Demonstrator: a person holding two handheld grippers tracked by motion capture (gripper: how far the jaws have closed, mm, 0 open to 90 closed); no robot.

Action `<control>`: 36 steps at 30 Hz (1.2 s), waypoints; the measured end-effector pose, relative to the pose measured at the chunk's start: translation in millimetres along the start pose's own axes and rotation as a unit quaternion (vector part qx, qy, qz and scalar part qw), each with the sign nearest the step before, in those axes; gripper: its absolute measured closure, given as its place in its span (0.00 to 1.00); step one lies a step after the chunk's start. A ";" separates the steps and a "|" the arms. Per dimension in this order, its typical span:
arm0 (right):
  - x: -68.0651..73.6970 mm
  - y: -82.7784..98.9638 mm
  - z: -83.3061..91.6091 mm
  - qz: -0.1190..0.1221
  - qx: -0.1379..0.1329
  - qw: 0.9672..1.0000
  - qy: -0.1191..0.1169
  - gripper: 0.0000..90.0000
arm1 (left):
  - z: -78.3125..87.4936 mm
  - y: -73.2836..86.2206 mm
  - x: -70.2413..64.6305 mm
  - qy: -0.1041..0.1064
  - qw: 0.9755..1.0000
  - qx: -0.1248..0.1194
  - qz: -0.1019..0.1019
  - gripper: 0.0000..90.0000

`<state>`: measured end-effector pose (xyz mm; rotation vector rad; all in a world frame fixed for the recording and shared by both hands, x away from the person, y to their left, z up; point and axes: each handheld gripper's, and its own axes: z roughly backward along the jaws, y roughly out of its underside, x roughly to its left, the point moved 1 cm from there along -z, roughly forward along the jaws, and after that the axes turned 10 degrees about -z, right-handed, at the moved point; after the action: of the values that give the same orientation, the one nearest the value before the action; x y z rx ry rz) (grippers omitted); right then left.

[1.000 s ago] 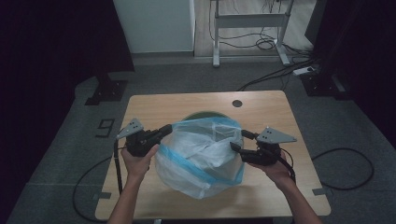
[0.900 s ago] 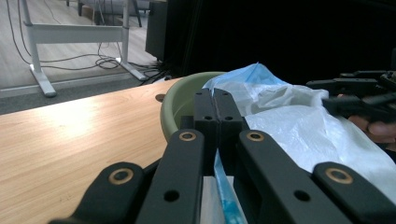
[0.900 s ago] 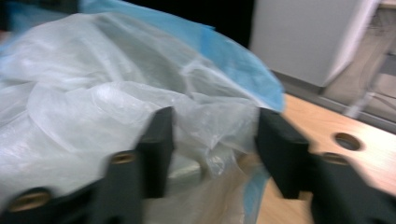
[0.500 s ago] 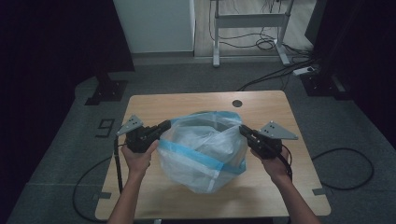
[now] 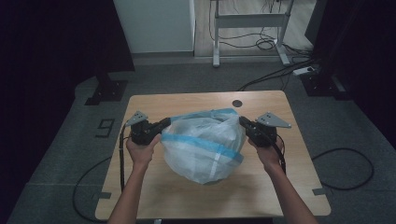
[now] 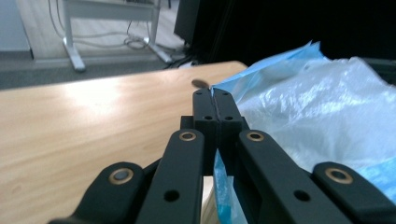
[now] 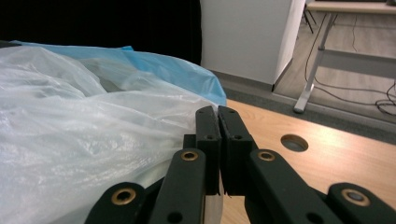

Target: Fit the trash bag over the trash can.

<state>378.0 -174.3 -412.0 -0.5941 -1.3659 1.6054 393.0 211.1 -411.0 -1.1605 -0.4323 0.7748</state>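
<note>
The plastic bag (image 5: pixel 205 144) sits mid-counter (image 5: pixel 299 186), now pinched at both ends: the right tongs (image 5: pixel 243 122) have just clamped its right rim, the left tongs (image 5: pixel 164 124) grasping the left, so stretching its mouth can begin.

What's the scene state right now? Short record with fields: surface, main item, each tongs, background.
surface: wooden table with a round hole near its far edge
main item: translucent white plastic bag with blue band, bulging, resting on the table
left tongs: jaws shut on the bag's blue rim at its left side
right tongs: jaws have just been closing; now shut at the bag's right edge, plastic between them
background: white desk frame and cables on the floor
</note>
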 end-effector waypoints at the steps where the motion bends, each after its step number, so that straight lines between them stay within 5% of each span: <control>1: -1.2 1.6 -2.0 -0.002 0.003 1.000 0.001 0.96 | -2.0 1.8 0.5 -0.001 1.000 0.008 0.003 1.00; 8: -7.6 11.9 -15.0 -0.019 0.028 0.999 -0.006 0.96 | -15.8 15.8 2.8 0.012 0.998 0.055 0.026 1.00; 17: -11.4 22.0 -26.0 -0.024 0.061 0.998 -0.025 0.97 | -29.4 24.2 1.4 0.039 0.994 0.087 0.054 1.00; 28: -17.8 20.3 -34.2 -0.031 0.054 0.998 -0.016 0.97 | -38.4 25.8 8.6 0.025 0.994 0.086 0.063 1.00; 36: -12.8 20.8 -50.3 -0.014 0.094 0.995 -0.010 0.97 | -45.4 29.5 11.8 0.032 0.989 0.126 0.076 1.00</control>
<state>418.5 -159.5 -447.6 -0.4456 -1.2160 1.6988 421.9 195.8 -455.7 -0.9848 -0.1859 0.8955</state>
